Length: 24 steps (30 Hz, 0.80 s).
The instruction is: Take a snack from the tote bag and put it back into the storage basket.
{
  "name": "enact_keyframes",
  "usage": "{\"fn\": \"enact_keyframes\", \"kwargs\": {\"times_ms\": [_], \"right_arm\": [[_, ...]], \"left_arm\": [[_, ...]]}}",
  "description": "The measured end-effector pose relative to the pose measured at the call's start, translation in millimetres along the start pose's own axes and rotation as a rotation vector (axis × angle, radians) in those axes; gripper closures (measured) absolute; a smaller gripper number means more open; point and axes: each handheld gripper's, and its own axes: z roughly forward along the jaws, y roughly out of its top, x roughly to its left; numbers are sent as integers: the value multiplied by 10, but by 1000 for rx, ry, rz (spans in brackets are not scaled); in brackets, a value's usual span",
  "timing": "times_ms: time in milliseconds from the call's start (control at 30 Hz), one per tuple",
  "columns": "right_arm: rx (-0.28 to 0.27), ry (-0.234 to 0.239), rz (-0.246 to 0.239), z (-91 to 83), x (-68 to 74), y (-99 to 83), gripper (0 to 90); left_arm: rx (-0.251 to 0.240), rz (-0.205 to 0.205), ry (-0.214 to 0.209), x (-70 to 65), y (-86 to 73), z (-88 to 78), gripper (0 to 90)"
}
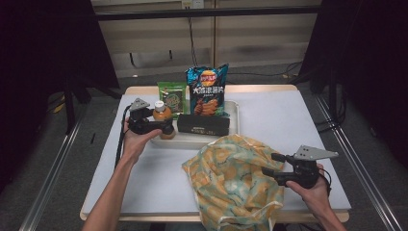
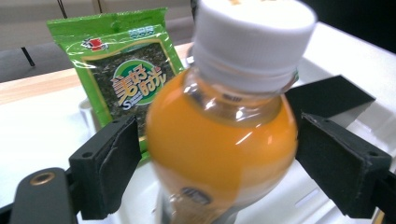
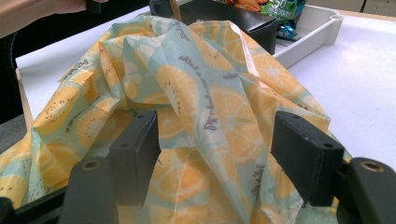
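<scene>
The right gripper (image 1: 270, 164) sat nearest the person, at the right edge of the citrus-print cloth bag (image 1: 231, 178). In the right gripper view its jaws stood partly apart with a fold of that bag (image 3: 205, 116) bunched between them; whether the pads (image 3: 140, 154) actually pinched the fabric I could not tell.

Farther out, the left gripper (image 1: 166, 126) was at the near left corner of the white tray (image 1: 235, 120), around the orange juice bottle (image 1: 162, 115). In the left gripper view the bottle (image 2: 219, 140), white-capped and upright, stood between the jaws, and a sliver of gap showed at each pad (image 2: 114, 158), so they were open and not pressing on it.

Just to the right of that gripper lay a black box (image 1: 203, 125) in the tray. Beyond the bottle stood a green seaweed snack packet (image 2: 121, 79), and farther right behind the box a blue bag of potato chips (image 1: 208, 91).
</scene>
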Motion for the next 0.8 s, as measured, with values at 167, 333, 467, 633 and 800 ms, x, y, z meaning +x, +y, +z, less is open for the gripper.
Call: {"fn": "enact_keyframes", "kwargs": {"times_ms": [167, 333, 467, 633, 800], "right_arm": [[3, 0, -1, 3, -7, -5, 322], [1, -1, 3, 0, -18, -10, 322], [5, -1, 1, 0, -19, -16, 322], [4, -7, 7, -5, -36, -18, 322], [2, -4, 8, 0, -39, -20, 322]], "left_arm": [[-3, -33, 47, -57, -48, 121, 239], [2, 2, 61, -128, -25, 146, 299], [16, 2, 27, -61, -12, 129, 301], [33, 37, -43, 48, 24, 94, 301], [17, 68, -94, 118, 80, 72, 301]]}}
